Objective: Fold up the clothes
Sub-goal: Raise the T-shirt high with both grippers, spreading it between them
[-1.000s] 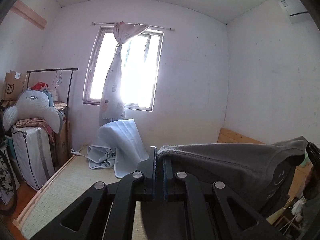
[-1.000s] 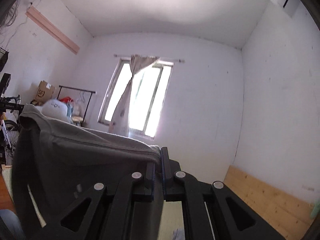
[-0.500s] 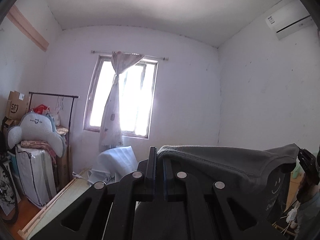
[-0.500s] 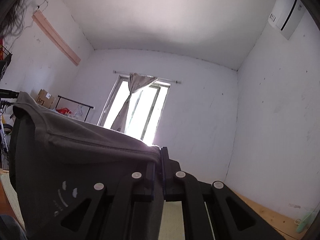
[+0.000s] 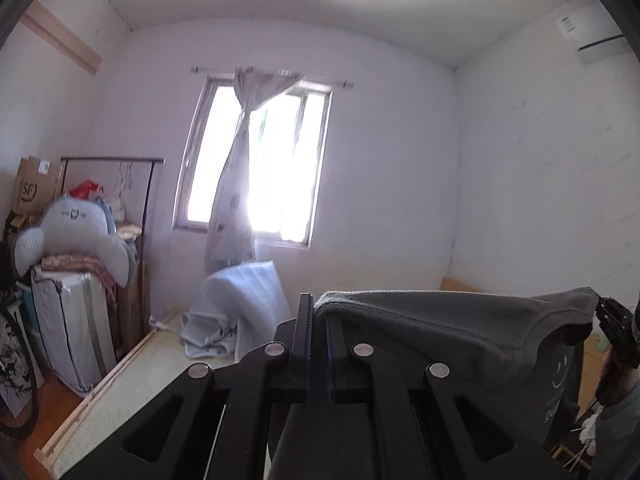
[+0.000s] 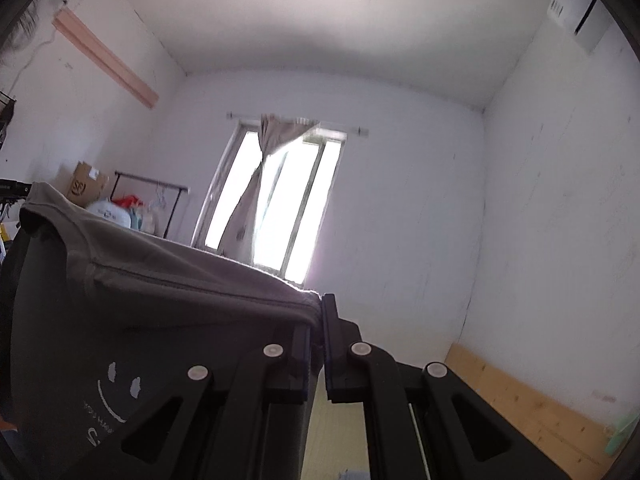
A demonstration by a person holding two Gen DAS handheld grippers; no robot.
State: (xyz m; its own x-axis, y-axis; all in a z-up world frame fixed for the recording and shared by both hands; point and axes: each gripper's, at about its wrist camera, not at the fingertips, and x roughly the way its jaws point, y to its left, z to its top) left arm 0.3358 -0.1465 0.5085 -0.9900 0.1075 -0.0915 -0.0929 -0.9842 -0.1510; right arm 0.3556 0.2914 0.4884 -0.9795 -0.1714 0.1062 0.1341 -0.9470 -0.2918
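Note:
A dark grey T-shirt (image 5: 440,332) with a white smiley print hangs stretched between my two grippers, held up in the air. My left gripper (image 5: 318,312) is shut on one top corner of it; the cloth runs off to the right, where the right gripper (image 5: 614,320) shows at the far edge. In the right wrist view my right gripper (image 6: 318,312) is shut on the other top corner of the T-shirt (image 6: 160,320), which runs off to the left and hangs down. The lower part of the shirt is hidden below the fingers.
A mat-covered bed (image 5: 132,396) with a wooden edge lies below. A pale blue blanket (image 5: 240,312) leans under the window (image 5: 260,172). A clothes rack (image 5: 116,200), boxes and a cushion on a white case (image 5: 68,328) stand at left. A wooden headboard (image 6: 520,400) runs along the right wall.
Both grippers have tilted a little lower after rising, so more of the bed and headboard shows. The T-shirt stays stretched between them, still gripped at both corners.

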